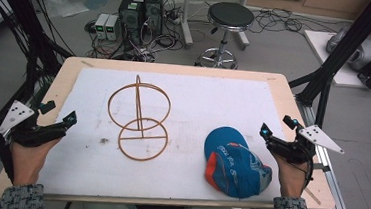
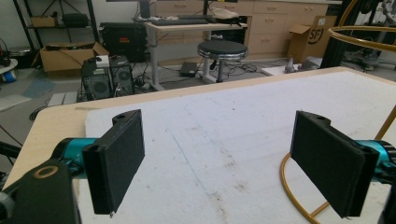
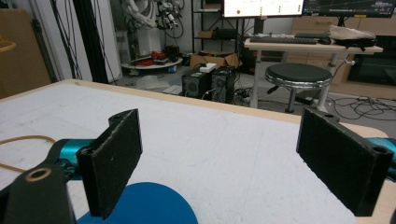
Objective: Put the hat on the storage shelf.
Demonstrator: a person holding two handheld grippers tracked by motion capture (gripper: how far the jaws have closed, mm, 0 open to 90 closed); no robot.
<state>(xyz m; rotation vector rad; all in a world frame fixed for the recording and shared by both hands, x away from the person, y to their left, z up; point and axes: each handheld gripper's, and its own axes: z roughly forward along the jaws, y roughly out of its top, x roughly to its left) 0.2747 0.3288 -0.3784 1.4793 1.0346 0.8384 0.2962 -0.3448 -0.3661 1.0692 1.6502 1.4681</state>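
On the tabletop [image 1: 177,184] just beside my right gripper [image 1: 278,130], both jaws spread and empty, lies the blue cap [image 1: 235,162]: soft, light, best pinched at its brim.

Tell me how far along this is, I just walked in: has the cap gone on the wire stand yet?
Nothing looks done. The cap lies on the white mat, apart from the wire stand, which is bare. In hand: nothing; the left gripper and right gripper are both open at the table's sides. Left, likely: grasp the cap and hang it on the stand.
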